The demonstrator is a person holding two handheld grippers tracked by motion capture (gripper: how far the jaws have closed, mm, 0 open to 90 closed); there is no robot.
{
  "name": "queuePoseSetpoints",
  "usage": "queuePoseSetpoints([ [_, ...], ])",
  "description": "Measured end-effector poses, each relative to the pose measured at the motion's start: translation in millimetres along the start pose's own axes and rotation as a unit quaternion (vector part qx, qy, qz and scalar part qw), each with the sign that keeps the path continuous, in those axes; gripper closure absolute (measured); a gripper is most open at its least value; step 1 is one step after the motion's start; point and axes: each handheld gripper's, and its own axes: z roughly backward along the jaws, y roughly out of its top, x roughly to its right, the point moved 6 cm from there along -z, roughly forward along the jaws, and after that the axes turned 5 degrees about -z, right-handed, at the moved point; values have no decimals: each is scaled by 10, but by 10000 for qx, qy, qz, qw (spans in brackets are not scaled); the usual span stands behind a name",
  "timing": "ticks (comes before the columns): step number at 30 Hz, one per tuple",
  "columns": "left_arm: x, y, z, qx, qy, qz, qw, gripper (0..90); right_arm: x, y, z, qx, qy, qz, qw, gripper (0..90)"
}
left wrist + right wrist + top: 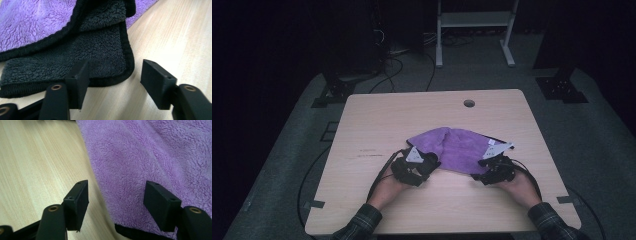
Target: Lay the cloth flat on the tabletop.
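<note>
The left hand-held gripper (427,162) rests low on the table (377,120), its jaws standing apart with nothing pinched between them. In the left gripper view, the rounded black-bound corner of the cloth (100,50) lies just ahead of the jaws, toward 12 o'clock; the left jaw overlaps that corner's hem, while the right jaw stands over bare wood beside it. There the cloth shows its dark grey underside, folded back, with the purple face beyond at 11 o'clock.

The right hand-held gripper (492,167) is likewise open and holds nothing. In the right gripper view, its right jaw hovers over the purple pile, its left jaw over the wood, and the cloth's edge runs between them, a strip of black hem showing at 6 o'clock.

From the high view, the cloth lies bunched on the near middle of the table, between the two grippers: the left one at its 8 o'clock edge, the right at its 4 o'clock edge. A round hole (469,103) in the table sits at 12 o'clock from the cloth, well apart.
</note>
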Motion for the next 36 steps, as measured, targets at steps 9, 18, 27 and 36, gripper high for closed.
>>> queuePoseSetpoints([
  [9, -59, 56, 35, -41, 53, 38, 10000, 798, -5, -16, -23, -121, -164, 127, 9997, 519],
  [18, -218, 245, 601, 1256, -53, 649, 9899, 819, 16, 111, 230, 368, 96, -38, 9993, 854],
  [27, -641, 4, 1054, 1718, 451, 1269, 9759, 822, 172, 358, 760, 1310, 228, -333, 9906, 859],
  [36, -870, -326, 820, 1275, 482, 1830, 9736, 822, 729, 259, 548, 1033, -422, -944, 9893, 857],
])
